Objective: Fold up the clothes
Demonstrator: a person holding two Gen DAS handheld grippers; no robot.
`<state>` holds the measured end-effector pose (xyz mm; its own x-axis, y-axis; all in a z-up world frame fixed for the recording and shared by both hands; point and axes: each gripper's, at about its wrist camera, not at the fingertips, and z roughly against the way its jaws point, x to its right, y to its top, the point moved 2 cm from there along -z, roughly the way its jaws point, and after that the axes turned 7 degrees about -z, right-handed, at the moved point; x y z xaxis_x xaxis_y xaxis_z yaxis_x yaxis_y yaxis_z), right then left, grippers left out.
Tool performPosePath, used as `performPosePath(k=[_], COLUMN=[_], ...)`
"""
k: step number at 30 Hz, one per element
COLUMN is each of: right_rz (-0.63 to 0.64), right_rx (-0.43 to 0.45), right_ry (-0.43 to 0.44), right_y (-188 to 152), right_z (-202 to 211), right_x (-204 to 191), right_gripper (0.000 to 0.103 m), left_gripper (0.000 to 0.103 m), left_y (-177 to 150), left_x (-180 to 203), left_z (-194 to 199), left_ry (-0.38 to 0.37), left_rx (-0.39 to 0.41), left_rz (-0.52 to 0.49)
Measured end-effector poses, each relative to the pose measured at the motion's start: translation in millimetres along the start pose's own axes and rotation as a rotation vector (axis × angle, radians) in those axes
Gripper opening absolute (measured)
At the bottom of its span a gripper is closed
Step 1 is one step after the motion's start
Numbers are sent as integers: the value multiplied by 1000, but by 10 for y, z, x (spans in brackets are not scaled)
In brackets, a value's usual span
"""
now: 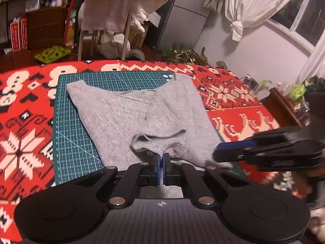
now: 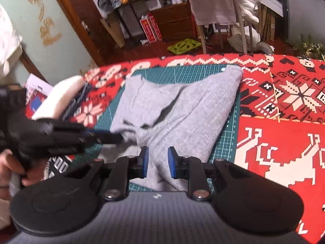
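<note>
We saw a grey ribbed knit sweater [image 1: 142, 118] lying partly folded on a dark green gridded cutting mat [image 1: 69, 126], which itself lay on a red blanket with white and black snowflake and reindeer patterns [image 1: 26, 105]. The far right corner of the sweater reached past the mat's far edge region, and its near part bunched into a rumpled fold close to us.

The left gripper [image 1: 162, 158] had its blue pads pressed together on a small pinch of the sweater's near edge, right at that rumpled fold; its jaws stood narrow, with only a sliver of grey fabric between them. In the right wrist view the same gripper [image 2: 116, 137] came in from the left, blurred, with its tip meeting the bunched cloth, and a hand [image 2: 12, 168] gripped its handle at the left edge.

The right gripper [image 2: 158, 152] had its jaws partly apart, and a band of the grey sweater [image 2: 182, 109] ran between the blue pads [image 2: 144, 158]. We could not tell whether the pads pressed on the cloth or merely flanked it. Seen from the left wrist camera, that gripper [image 1: 218, 152] entered from the right, its tip at the sweater's near right edge.

Beyond the blanket, a pale chair draped with white clothes [image 1: 113, 10] stood on the floor, with a lime green tray [image 1: 51, 53] to its left.
</note>
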<state>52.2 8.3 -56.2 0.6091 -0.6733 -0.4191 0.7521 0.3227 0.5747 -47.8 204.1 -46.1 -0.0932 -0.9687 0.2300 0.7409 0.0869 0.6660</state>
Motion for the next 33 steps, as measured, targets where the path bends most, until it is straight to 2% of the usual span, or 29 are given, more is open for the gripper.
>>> performPosePath(k=[4, 10, 12, 18, 21, 27, 31, 33], right_rz=[-20, -45, -51, -18, 4, -33, -55, -67], right_rx=[-43, -26, -33, -85, -111, -111, -65, -38], right_ry=[-52, -47, -49, -56, -75, -59, 1, 21], right_y=[-47, -11, -4, -41, -85, -58, 18, 65], right_z=[-82, -23, -19, -68, -121, -39, 80, 141], right_x=[120, 218, 250, 260, 255, 306, 290, 301], right_gripper=[20, 20, 20, 20, 17, 17, 19, 19], left_gripper=[2, 2, 2, 3, 3, 8, 22, 23], left_y=[-17, -71, -89, -184, -175, -145, -58, -7], left_x=[-36, -161, -189, -154, -91, -53, 12, 57], left_z=[95, 78, 74, -121, -151, -57, 84, 162], left_ry=[-62, -171, -181, -48, -17, 26, 70, 93], left_rx=[-32, -85, -94, -194, -206, -185, -135, -107], left_rz=[106, 302, 333, 265, 216, 146, 75, 36])
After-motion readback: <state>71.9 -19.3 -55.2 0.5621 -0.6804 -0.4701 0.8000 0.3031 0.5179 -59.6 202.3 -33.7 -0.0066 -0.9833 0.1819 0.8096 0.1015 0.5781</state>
